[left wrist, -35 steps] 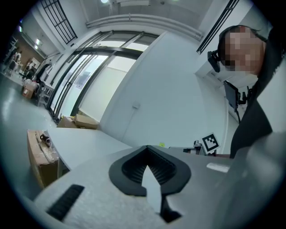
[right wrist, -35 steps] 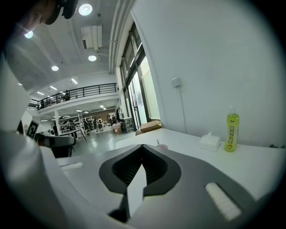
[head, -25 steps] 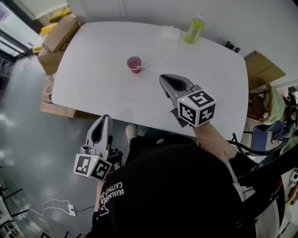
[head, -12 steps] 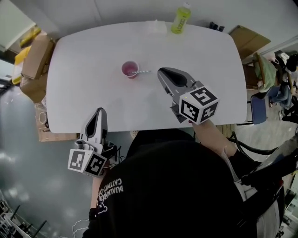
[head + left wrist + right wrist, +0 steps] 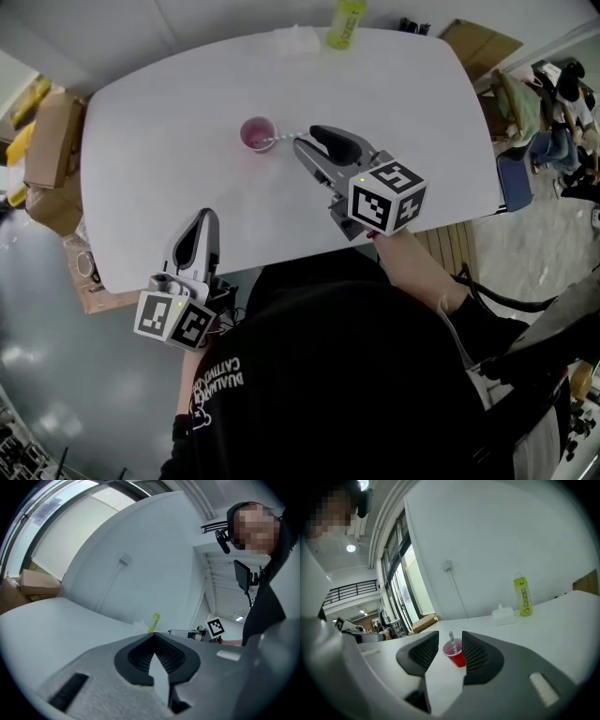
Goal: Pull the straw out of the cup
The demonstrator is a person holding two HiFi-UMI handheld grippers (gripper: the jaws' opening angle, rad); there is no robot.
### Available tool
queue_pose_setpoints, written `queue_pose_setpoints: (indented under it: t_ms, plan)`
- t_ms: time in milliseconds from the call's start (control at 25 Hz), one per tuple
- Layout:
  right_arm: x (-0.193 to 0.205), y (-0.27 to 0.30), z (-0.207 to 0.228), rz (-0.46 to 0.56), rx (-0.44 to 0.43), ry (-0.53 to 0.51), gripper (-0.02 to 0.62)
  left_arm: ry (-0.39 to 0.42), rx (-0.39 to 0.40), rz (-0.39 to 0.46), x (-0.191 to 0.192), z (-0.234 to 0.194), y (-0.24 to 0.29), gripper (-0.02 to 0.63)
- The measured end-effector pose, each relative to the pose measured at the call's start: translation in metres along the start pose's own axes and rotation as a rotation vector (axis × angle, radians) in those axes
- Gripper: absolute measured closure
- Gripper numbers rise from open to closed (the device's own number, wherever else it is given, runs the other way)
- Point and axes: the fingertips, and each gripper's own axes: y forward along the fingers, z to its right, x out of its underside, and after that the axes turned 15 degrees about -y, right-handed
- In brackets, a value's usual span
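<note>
left tongs (image 5: 207,218) (image 5: 153,635) sit at the near edge of the white table (image 5: 159,159), tips pointing over it. their dark ribbed pads meet at the tip with nothing caught between them. the cube (image 5: 174,320) at their back end carries black-and-white square markers, no words.

further right and deeper on the table stands the red cup (image 5: 257,133) (image 5: 458,653), upright, well apart from the left tongs. the straw (image 5: 282,140) (image 5: 451,639) is in it, striped pale and blue-green, and it leans over the rim toward the right tongs.

behind the cup, at the far edge, lies a white tissue pack (image 5: 298,37) (image 5: 503,615); no print can be made out on it.

right tongs (image 5: 306,141) (image 5: 450,635) point at the cup from the right. their jaws have just been opening and now stand wide. in the right gripper view, cup and straw show in the gap between the pads, a little past the tips, and neither pad touches them. in the head view the straw's free end lies just beside the tips. their marker cube (image 5: 387,198) shows the same kind of square pattern.

just right of the tissue pack stands a yellow-green bottle (image 5: 345,22) (image 5: 523,596) with a green cap. its label has dark marks, too small to read.

white lettering on the person's black top (image 5: 356,394) appears upside down and partly hidden, so it cannot be read in full.
</note>
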Motion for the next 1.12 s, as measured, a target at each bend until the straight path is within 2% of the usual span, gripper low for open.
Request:
queue_pose_setpoints:
  t_ms: [280, 400, 1120]
  plan:
    - [0.005, 0.010, -0.007, -0.007, 0.055, -0.034, 0.499, -0.018, 0.019, -0.023, -0.001, -0.015, -0.001, 0.603]
    - [-0.003, 0.009, -0.003, 0.002, 0.077, -0.042, 0.555, -0.024, 0.035, -0.034, -0.003, -0.013, 0.005, 0.603]
    - [-0.033, 0.001, 0.003, 0.052, 0.097, -0.054, 0.563, -0.014, 0.054, 0.000, -0.019, -0.010, 0.009, 0.603]
